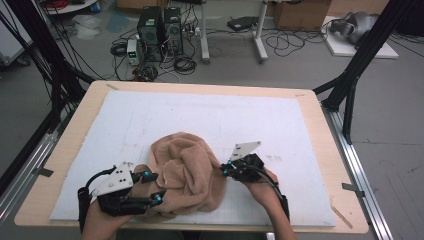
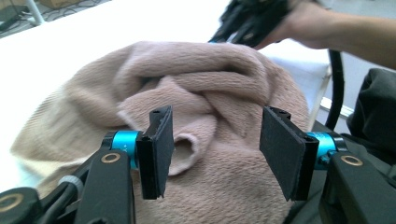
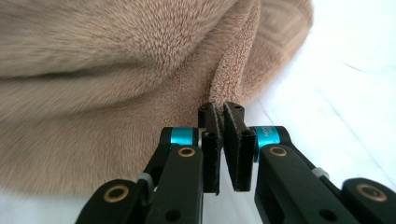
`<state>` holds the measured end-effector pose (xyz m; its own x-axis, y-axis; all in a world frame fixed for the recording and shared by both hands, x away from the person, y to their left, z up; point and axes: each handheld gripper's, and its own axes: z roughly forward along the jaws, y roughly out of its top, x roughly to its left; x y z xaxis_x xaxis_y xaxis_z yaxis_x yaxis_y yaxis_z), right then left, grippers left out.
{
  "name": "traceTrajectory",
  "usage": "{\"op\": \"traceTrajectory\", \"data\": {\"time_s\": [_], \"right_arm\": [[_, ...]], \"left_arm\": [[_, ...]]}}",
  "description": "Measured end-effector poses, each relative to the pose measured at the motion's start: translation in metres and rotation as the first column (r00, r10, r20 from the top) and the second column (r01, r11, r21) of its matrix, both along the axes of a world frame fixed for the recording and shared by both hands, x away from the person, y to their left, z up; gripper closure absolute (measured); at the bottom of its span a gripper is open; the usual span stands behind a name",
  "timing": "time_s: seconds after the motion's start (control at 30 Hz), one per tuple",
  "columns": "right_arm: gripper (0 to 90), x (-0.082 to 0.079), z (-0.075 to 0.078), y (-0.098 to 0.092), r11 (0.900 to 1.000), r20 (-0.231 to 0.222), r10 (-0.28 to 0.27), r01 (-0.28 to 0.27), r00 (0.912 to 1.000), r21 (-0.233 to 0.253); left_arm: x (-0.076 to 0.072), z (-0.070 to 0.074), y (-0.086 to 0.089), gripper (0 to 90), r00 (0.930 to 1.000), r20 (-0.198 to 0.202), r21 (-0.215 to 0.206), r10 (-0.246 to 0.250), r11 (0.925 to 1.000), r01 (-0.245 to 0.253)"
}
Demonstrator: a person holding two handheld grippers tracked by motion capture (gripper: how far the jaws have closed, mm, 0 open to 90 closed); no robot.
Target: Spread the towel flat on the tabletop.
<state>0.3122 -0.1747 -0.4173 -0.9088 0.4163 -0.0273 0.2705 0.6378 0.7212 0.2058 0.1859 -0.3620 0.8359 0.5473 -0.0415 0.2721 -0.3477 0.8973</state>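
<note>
A tan fleece towel lies crumpled on the near middle of the white mat. At the towel's near-left side my left gripper stands open. In the left gripper view its jaws are wide apart over the folds of the towel, holding nothing. My right gripper is at the towel's right edge. In the right gripper view it is shut on a thin hem of the towel. The right hand and its gripper also appear beyond the towel in the left gripper view.
The mat covers a wooden table whose bare rim shows all around. Black frame poles stand at both sides. On the floor behind are computer towers, tangled cables and cardboard boxes.
</note>
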Motion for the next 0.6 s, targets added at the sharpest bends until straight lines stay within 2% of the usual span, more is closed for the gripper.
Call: {"op": "traceTrajectory", "data": {"time_s": [0.17,0.37,0.4,0.5,0.6], "right_arm": [[85.5,-0.025,0.019,-0.038,0.999,0.042,-0.050,0.050,0.9978,0.007],[85.4,-0.056,0.033,-0.071,0.996,0.076,-0.091,0.093,0.9929,-0.016],[85.4,-0.059,0.034,-0.075,0.995,0.075,-0.096,0.097,0.9926,-0.011],[83.6,-0.066,0.035,-0.078,0.996,0.064,-0.084,0.085,0.9944,-0.008],[72.4,-0.065,0.038,-0.077,0.997,0.075,-0.065,0.062,0.9950,0.043]], "left_arm": [[0.006,0.003,0.002,45.2,0.9998,0.001,-0.010,0.020,0.9997,-0.020],[0.021,0.010,0.003,45.5,0.9992,0.006,0.003,0.040,0.9992,-0.040],[0.021,0.010,0.003,45.6,0.9992,0.006,0.003,0.040,0.9992,-0.040],[0.033,0.012,0.001,46.0,0.9983,0.003,0.005,0.058,0.9983,-0.058],[0.040,0.011,-0.001,46.0,0.9975,0.001,0.007,0.071,0.9975,-0.071]]}}
